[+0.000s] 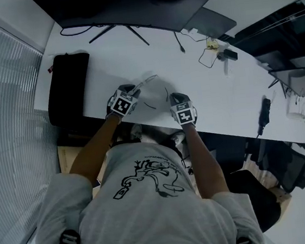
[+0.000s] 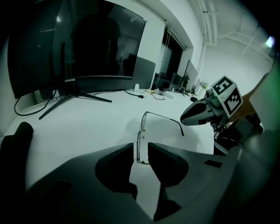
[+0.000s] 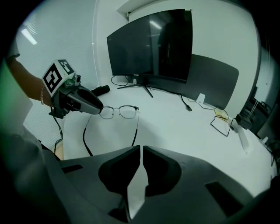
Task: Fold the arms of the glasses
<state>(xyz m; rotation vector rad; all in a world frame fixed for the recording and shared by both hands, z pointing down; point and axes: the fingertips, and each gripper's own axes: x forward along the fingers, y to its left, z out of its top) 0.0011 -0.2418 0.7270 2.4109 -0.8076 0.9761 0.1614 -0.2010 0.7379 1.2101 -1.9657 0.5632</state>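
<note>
Thin metal-framed glasses [image 1: 147, 81] lie on the white desk [image 1: 210, 98] with both arms spread open and pointing toward the desk's near edge. My left gripper [image 1: 132, 92] is at the left end of the front frame. In the left gripper view its jaws [image 2: 140, 148] stand a little apart, with the frame's end [image 2: 139, 144] in the gap and the pads not pressing on it. My right gripper [image 1: 176, 97] hovers just behind the tip of the right arm [image 3: 135, 131]. Its jaws [image 3: 141, 148] are shut with nothing between them.
A large curved monitor [image 1: 129, 9] on a splayed stand fills the desk's far side. A black pouch [image 1: 69, 87] lies at the left end. Cables and small items [image 1: 213, 51] sit at the far right. The near edge of the desk [image 1: 225, 133] runs just behind both grippers.
</note>
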